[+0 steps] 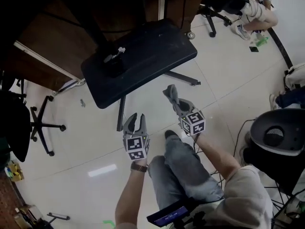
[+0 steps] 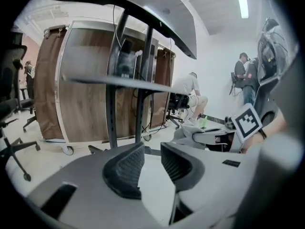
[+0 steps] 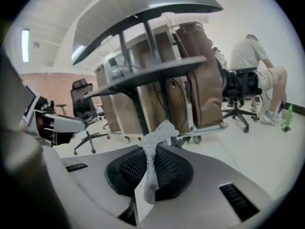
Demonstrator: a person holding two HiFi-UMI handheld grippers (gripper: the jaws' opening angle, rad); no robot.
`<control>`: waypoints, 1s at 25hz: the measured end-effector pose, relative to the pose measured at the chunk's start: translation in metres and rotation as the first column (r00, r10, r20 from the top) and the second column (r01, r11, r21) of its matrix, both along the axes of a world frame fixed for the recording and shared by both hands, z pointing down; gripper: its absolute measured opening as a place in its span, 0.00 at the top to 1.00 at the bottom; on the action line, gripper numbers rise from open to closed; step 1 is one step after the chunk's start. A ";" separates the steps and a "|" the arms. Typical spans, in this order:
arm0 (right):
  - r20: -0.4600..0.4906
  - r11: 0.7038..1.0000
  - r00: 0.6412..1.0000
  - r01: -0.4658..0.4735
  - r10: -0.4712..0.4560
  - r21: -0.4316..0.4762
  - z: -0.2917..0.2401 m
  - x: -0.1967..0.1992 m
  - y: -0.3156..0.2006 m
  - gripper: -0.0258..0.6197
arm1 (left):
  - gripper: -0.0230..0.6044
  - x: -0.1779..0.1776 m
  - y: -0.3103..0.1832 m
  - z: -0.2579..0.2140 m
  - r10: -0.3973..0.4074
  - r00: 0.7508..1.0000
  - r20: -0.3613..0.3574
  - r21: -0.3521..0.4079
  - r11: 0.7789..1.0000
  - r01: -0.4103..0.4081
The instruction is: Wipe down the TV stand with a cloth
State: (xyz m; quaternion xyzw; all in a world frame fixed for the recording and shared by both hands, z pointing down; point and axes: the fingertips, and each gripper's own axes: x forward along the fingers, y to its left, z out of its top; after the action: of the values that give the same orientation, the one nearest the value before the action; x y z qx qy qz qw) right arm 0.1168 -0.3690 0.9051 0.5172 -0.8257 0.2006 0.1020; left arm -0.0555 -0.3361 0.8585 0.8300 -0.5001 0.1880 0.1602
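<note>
Two grippers are out over the white floor, both short of the TV stand (image 1: 147, 51), which sits just beyond them with its dark shelf tilted across the middle of the head view. The right gripper (image 1: 180, 106) is clamped tight on a grey cloth (image 1: 170, 93). In the right gripper view the cloth (image 3: 153, 151) pokes up from between the closed jaws, and it's not touching the stand. The left gripper (image 1: 135, 120) is beside it on the left, jaws apart with nothing between them, just floor. Something small sits on the shelf, maybe cables, but it's too dark to say. An office chair (image 1: 43, 123) is off to the left, and a wooden cabinet (image 1: 47, 37) is behind the stand.
</note>
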 end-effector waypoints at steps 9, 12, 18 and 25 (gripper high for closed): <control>0.039 0.978 0.997 0.055 -0.064 0.202 -0.543 -0.028 0.135 0.92 | 0.76 -0.004 0.142 -0.493 -0.025 1.000 0.000 0.154 0.988 0.025; 0.075 0.961 0.996 0.020 -0.042 0.277 -0.689 -0.026 0.182 0.92 | 0.76 -0.014 0.195 -0.638 -0.036 0.999 -0.021 0.255 0.966 0.040; 0.116 0.922 0.993 -0.036 -0.010 0.386 -0.835 -0.019 0.284 0.92 | 0.76 -0.044 0.287 -0.760 -0.075 0.993 -0.096 0.312 0.945 0.101; 0.120 0.901 0.991 -0.002 -0.055 0.434 -0.859 -0.014 0.357 0.92 | 0.76 0.006 0.342 -0.792 0.007 0.988 -0.151 0.382 0.923 0.052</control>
State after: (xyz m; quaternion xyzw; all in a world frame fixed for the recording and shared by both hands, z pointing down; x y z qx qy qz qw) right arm 0.1029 -0.0123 0.0457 0.5016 -0.8614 0.0437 -0.0666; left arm -0.0496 0.0063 0.0661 0.8511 -0.5234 0.0215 0.0333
